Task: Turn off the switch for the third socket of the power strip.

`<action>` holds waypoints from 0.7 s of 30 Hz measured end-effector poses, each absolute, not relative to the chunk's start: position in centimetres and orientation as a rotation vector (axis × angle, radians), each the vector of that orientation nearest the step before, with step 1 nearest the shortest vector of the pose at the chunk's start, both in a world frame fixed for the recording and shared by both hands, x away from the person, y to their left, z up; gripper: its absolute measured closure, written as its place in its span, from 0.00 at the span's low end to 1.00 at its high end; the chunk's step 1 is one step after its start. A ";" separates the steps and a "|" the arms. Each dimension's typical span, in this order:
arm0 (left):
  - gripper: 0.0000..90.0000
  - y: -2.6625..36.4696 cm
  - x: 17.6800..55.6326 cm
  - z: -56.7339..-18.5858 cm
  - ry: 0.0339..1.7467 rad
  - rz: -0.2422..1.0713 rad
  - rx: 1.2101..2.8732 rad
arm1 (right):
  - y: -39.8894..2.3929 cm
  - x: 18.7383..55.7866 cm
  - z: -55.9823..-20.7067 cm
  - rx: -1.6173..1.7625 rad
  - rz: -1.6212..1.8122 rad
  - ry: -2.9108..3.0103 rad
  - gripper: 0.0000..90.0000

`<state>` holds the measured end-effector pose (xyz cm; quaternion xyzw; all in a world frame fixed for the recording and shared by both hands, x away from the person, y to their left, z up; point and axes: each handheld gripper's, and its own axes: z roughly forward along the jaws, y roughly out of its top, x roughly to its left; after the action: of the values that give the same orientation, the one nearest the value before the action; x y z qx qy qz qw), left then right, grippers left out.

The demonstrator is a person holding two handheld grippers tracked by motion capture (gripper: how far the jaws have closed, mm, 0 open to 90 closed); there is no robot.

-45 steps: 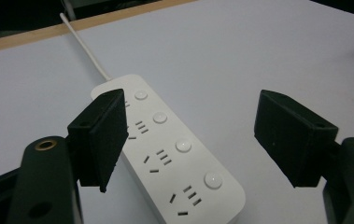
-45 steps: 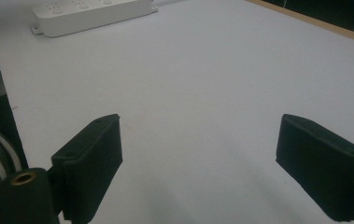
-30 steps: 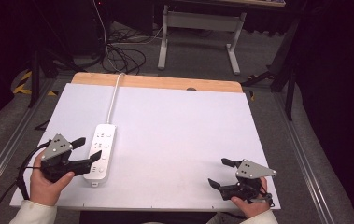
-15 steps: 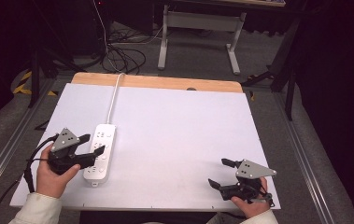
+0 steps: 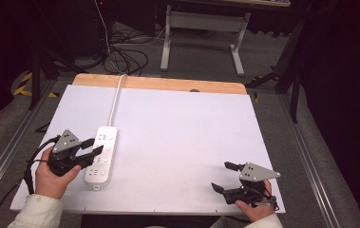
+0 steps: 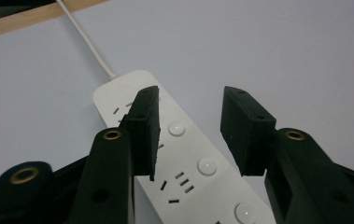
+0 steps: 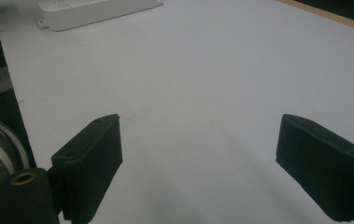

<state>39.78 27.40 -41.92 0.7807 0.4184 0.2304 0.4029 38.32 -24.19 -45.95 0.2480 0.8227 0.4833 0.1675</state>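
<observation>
A white power strip (image 5: 102,154) lies lengthwise on the left part of the white tabletop (image 5: 182,128), and its white cable (image 5: 116,97) runs off the far edge. My left gripper (image 5: 94,146) is open, its black jaws hanging just over the strip's middle from the left. In the left gripper view the left gripper (image 6: 188,135) straddles the power strip (image 6: 202,186) above its round buttons and sockets, with the cable (image 6: 83,39) beyond. My right gripper (image 5: 222,175) stands wide open at the near right, holding nothing. The right gripper (image 7: 198,154) faces bare tabletop, with the power strip (image 7: 100,11) far off.
A wooden strip (image 5: 168,84) borders the table's far edge. Beyond it, loose cables (image 5: 120,57) lie on the floor beside a grey metal stand (image 5: 201,28). Metal rails run along both sides of the table.
My left gripper has moved right and slightly forward, so its jaws now hang over the power strip. The right gripper has stayed put.
</observation>
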 end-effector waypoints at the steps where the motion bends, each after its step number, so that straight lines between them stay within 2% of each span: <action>1: 0.68 27.4 39.8 -41.9 1.064 0.579 1.978 | -24.2 38.3 -45.9 0.705 1.374 2.341 0.16; 4: 0.74 27.5 39.9 -41.9 1.071 0.572 1.991 | -24.2 38.3 -46.0 0.705 1.374 2.342 0.16; 7: 0.93 27.6 40.1 -41.8 1.085 0.571 2.018 | -24.2 38.3 -45.9 0.704 1.376 2.341 0.16; 9: 1.00 27.6 40.2 -41.8 1.084 0.561 2.025 | -24.2 38.3 -46.0 0.705 1.375 2.341 0.16; 21: 1.00 26.8 41.5 -42.3 1.017 0.399 2.150 | -24.2 38.4 -46.0 0.705 1.376 2.342 0.16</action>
<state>41.52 26.83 -42.26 0.8327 0.3940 0.1546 0.3569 38.36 -24.21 -45.98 0.2475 0.8229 0.4834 0.1667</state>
